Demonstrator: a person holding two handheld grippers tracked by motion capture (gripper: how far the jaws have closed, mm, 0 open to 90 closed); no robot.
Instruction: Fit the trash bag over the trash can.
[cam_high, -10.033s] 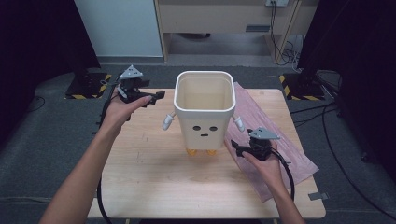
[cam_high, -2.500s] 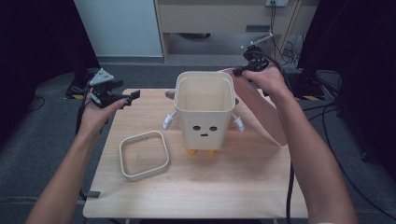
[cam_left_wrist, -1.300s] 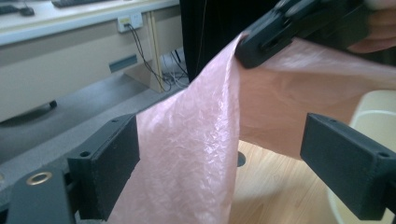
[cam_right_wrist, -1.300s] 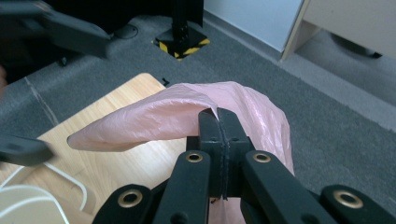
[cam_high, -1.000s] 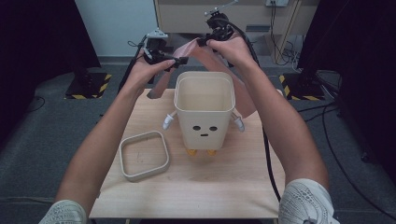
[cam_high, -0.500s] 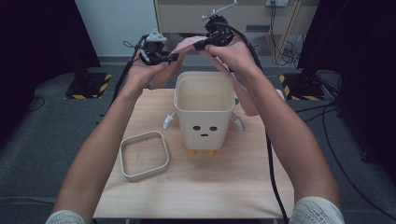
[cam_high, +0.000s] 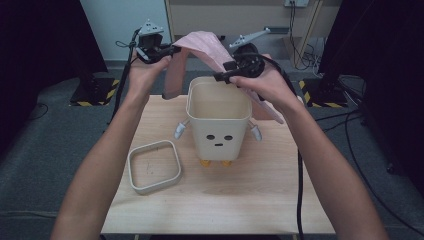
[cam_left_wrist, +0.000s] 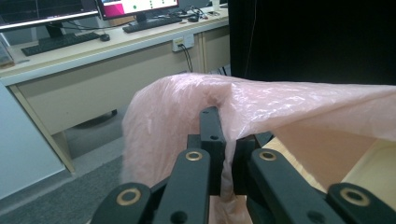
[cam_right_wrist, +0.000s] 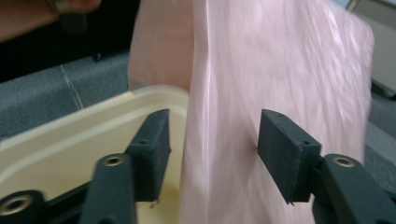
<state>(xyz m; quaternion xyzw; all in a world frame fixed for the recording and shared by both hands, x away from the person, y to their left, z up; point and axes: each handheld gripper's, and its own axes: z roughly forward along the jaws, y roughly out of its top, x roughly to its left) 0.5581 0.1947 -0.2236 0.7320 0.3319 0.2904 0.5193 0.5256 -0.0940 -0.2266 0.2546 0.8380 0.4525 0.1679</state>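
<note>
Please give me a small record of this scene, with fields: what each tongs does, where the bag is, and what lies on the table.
left tongs: shut on the pink plastic bag, held up behind the bin
right tongs: open, bag film between the jaws
bag position: stretched between both tongs above the cream face bin
bin: upright on the wooden table, without its rim
rim ring: flat on the table, left of the bin, apart from it
</note>
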